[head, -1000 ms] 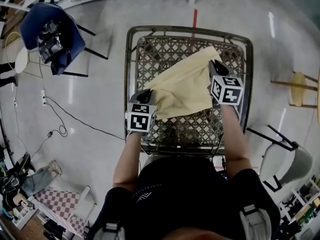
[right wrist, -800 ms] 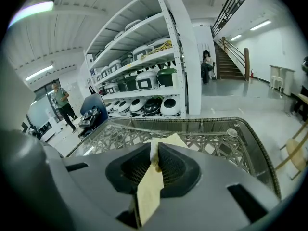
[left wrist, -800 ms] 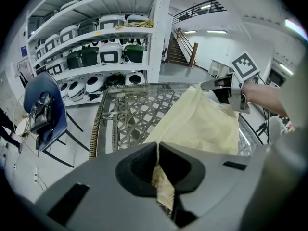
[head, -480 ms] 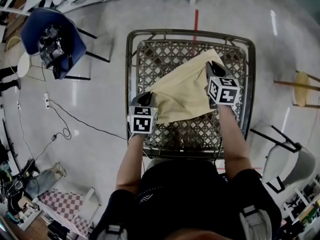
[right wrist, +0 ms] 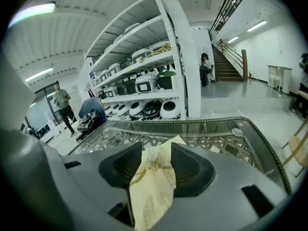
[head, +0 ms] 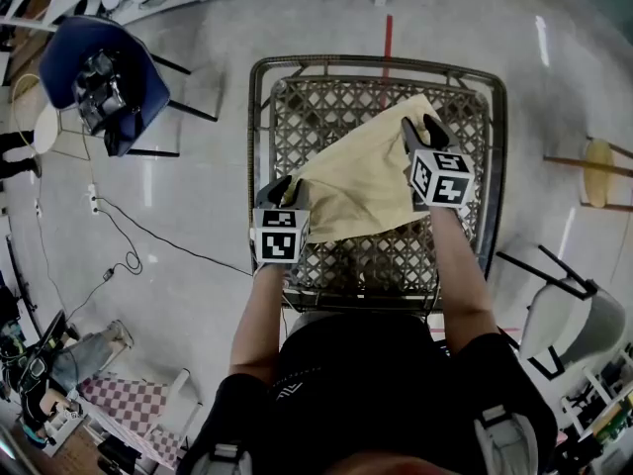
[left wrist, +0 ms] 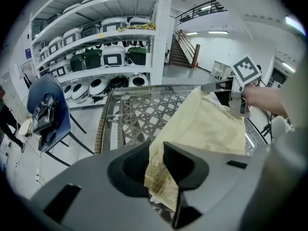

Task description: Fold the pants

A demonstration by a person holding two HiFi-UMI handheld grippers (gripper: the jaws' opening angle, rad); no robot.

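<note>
Now the jaws of the left gripper (head: 286, 187) and the right gripper (head: 420, 129) have just been opened and stand spread, cloth lying loose between them. The pants (head: 361, 181) are laid folded on the lattice surface (head: 381, 261), unshifted since the earlier frame.

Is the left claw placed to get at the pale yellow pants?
Likely yes: the left claw, jaws just opened further, has a corner of the pale yellow pants between them; nothing blocks it.

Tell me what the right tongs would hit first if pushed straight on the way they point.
The pants, already between the right tongs' jaws, which have just been opening; beyond the cloth, probably the table, though depth is unclear.
</note>
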